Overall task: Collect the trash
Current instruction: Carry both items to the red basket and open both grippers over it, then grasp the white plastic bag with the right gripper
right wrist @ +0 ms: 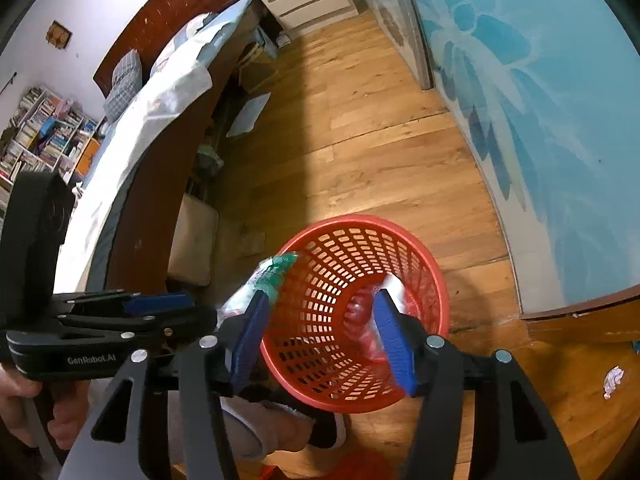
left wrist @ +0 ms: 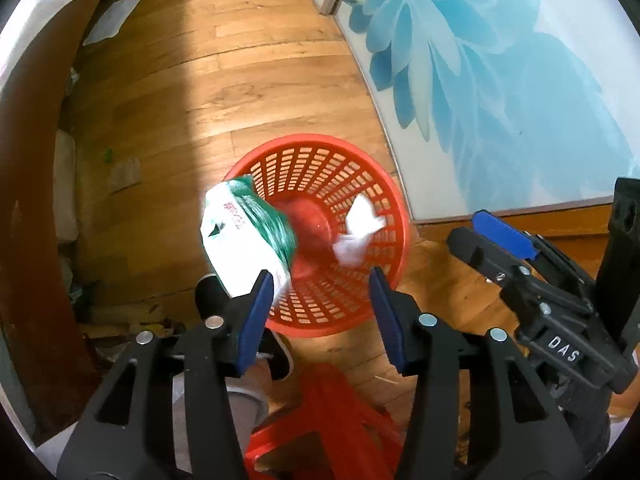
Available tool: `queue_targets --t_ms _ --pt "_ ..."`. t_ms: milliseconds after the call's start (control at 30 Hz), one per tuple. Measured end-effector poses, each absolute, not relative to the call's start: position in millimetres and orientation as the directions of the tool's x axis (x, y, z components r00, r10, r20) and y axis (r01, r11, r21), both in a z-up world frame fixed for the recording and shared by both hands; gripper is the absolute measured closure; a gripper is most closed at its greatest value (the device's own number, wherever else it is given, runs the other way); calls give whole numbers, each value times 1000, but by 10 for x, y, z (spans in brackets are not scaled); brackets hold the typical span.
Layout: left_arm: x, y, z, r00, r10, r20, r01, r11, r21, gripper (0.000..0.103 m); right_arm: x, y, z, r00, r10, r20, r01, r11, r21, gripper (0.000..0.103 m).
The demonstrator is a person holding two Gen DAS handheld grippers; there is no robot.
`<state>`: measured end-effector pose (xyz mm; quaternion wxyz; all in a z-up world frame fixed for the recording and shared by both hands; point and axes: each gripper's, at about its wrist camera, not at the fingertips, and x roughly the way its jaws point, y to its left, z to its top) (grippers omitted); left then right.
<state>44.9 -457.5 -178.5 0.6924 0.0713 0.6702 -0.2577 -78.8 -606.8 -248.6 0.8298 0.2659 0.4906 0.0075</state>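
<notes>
The green-and-white plastic wrapper [left wrist: 246, 236] sits at the near-left rim of the red mesh wastebasket [left wrist: 360, 184], touching only one pad of the left claw [left wrist: 322, 312], whose jaws stand spread with nothing pinched. A crumpled white tissue [left wrist: 360, 230] appears loose over the basket's mouth, against its far wall. The right claw [right wrist: 322, 332] is spread too, poised over the same basket, gripping nothing.

The wrapper looks the riskier piece: it straddles the rim, partly outside, so it could tip onto the wooden floor [left wrist: 248, 80] rather than in. It may also cling to the pad and be dragged back out if the claw lifts.

Counted: one basket, one wrapper, one tissue at the basket, two claws. One more scrap of white paper [right wrist: 613, 382] lies on the floor, well apart to the right, not yet collected.
</notes>
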Motion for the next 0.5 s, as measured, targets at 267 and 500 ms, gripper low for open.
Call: queue_targets --t_ms 267,500 --pt "489 -4012 -855 204 -428 -880 398 858 -325 52 -782 -5941 -1947 579 281 -765 179 872 456 43" --pt "472 -2616 476 580 -427 -693 343 900 -267 30 -415 -5248 -949 659 308 -686 -14 917 398 40"
